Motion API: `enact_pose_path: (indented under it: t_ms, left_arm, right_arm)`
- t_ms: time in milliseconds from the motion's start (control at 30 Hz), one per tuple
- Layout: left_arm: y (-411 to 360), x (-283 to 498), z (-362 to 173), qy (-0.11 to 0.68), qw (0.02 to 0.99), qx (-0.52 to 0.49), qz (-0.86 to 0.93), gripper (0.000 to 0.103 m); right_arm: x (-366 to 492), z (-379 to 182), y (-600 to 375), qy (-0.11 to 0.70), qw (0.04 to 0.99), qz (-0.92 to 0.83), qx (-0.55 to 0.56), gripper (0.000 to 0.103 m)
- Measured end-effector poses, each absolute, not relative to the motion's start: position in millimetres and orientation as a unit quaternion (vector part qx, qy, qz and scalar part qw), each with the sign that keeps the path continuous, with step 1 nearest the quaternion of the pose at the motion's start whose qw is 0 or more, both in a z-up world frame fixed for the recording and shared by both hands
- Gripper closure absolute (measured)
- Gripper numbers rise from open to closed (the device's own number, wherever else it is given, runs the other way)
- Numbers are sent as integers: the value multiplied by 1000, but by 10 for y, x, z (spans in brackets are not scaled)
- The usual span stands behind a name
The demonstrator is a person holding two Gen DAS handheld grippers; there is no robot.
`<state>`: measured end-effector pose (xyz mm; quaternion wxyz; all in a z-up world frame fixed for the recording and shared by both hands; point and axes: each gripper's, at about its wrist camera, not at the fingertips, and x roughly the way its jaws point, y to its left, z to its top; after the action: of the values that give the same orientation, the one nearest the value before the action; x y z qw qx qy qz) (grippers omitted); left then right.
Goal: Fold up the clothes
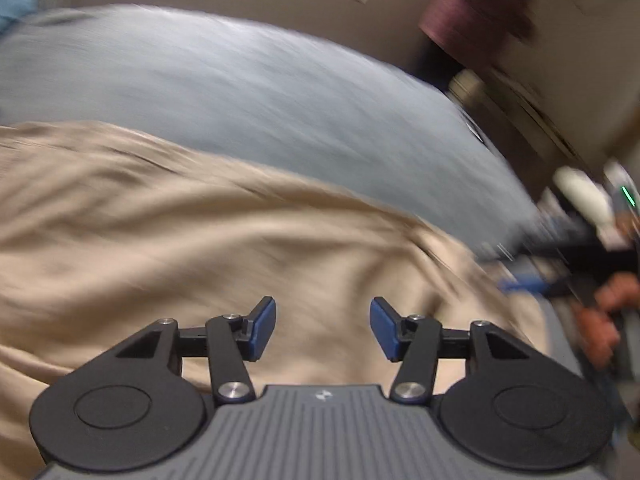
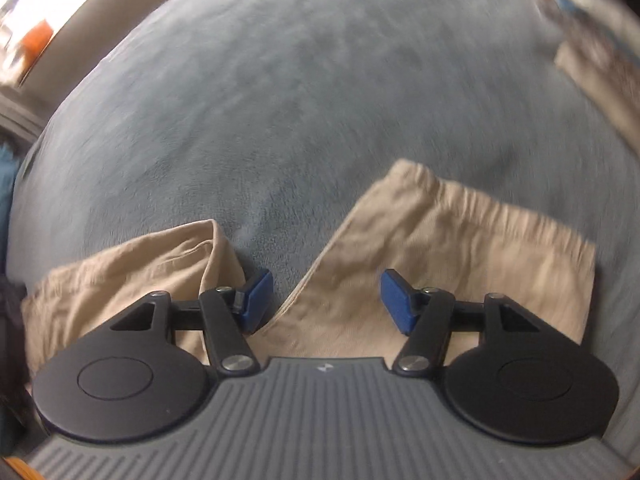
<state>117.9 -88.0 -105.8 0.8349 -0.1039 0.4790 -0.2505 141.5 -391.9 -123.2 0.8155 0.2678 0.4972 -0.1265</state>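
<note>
A beige garment (image 1: 200, 240) lies spread and creased on a grey-blue blanket (image 1: 240, 80). My left gripper (image 1: 323, 328) hovers over its wrinkled cloth, open, with nothing between the blue pads (image 1: 264, 326). In the right wrist view the same beige garment (image 2: 440, 248) shows two separate ends, one on the left (image 2: 132, 276) and a wider one with a gathered hem on the right. My right gripper (image 2: 326, 300) is open just above the gap between them, empty. Both views are motion-blurred.
The grey-blue blanket (image 2: 300, 80) covers the whole surface. A person's hand (image 1: 608, 312) holding the other gripper shows at the right. A maroon object (image 1: 480, 4) and blurred clutter (image 1: 580, 192) lie beyond the blanket's right edge. More beige cloth (image 2: 592, 76) sits at far right.
</note>
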Motion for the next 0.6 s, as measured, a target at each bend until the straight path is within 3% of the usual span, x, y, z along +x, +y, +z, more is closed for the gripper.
enact_pose_path:
  t_ms: [133,233,333,400,433,600]
  left_arm:
    - [-1244,1159,-1251,516,801,-95,-289,52]
    - [-1377,1117,-1285,518,793,-88,-309,54]
    - [-1408,1050,-1276,513,788,-86,-330,65]
    - [-1447,980,-1288,513,784,-75,-341,78]
    - [-1479,934,-1291,514,781,-68,-349,90]
    - [-1503,761,-1278,500,783,-46,-365,94]
  right_arm:
    - [1307,-1233,-3859,501,799,-130,306,44]
    - [1243,-1114,-3649,515,808,-94,272,44]
    - [1212,-1034,-3423,530,816,-59,225,44]
    - [1243,-1031,-3261,539,821,-41,181,43]
    - [1294,-1039,-3195,543,823,-34,160,43]
    - [1429,-1253,-3009,572,816,-26,78,44]
